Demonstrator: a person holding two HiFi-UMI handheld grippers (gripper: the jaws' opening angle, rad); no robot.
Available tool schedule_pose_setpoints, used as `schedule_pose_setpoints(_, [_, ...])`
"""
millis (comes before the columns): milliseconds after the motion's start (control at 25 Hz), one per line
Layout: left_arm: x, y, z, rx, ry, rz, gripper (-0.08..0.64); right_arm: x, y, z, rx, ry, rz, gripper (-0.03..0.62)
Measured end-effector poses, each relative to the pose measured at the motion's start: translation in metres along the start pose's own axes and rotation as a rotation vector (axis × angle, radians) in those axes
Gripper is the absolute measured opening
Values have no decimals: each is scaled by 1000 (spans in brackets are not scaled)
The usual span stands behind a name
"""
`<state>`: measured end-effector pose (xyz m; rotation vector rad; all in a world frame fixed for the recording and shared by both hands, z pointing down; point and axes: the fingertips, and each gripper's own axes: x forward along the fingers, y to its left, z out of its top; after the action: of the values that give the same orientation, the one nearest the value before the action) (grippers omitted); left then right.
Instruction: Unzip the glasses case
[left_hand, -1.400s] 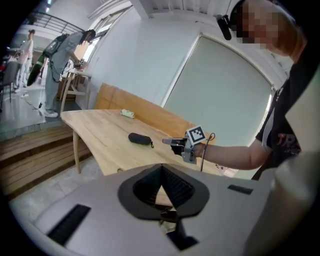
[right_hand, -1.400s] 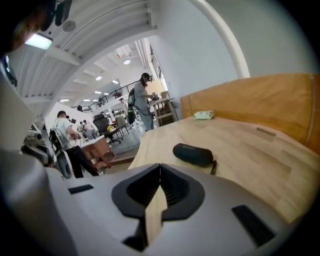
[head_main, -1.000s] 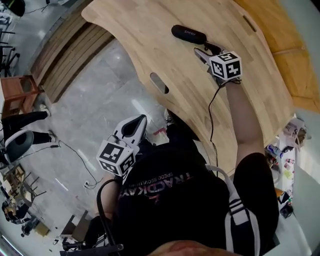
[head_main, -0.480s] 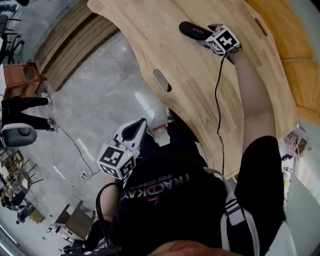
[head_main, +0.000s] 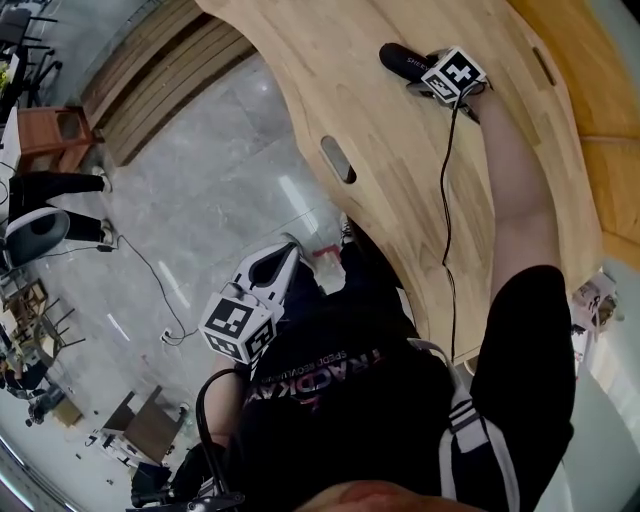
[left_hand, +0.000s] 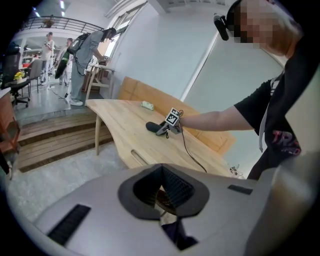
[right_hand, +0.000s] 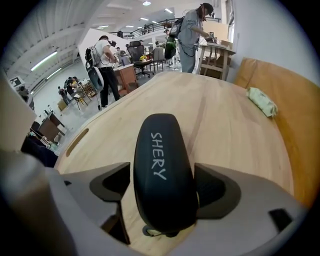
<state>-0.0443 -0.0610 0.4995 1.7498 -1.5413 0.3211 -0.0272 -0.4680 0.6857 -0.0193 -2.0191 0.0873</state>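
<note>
A black glasses case (head_main: 403, 59) printed "SHERY" lies flat on the wooden table (head_main: 380, 220). In the right gripper view the case (right_hand: 162, 165) runs lengthwise between the jaws, and a small zipper ring (right_hand: 150, 231) shows at its near end. My right gripper (head_main: 424, 78) points steeply down over that end. Its jaws are opening and stand on either side of the case (left_hand: 151, 126) without pressing it. My left gripper (head_main: 270, 268) is shut with nothing in it, held low beside the person's body, off the table and over the floor.
A black cable (head_main: 447, 200) trails from the right gripper across the table. The table has an oval slot (head_main: 338, 160) near its edge, and a green packet (right_hand: 262, 101) lies at the far right. Wooden steps (head_main: 160, 80) and people stand beyond.
My right gripper has dropped down onto the near end of the case and its jaws have spread around it. The left gripper has hardly moved.
</note>
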Motion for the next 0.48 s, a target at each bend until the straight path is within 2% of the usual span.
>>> schedule_pose_setpoints(160, [-2, -1, -2, -6, -4, 11, 11, 3, -1, -7, -22, 30, -33, 394])
schedule_pose_setpoints(200, [-1, -4, -4, -5, -3, 11, 11, 3, 1, -10, -22, 31, -32, 376])
schedule_pose_setpoints(320, [4, -3, -3, 5, -3, 4, 11, 7, 4, -10, -33, 18, -26, 365])
schedule_pose_setpoints(480, [7, -7, -1, 23, -16, 0, 11, -4, 13, -9, -104, -19, -54, 357])
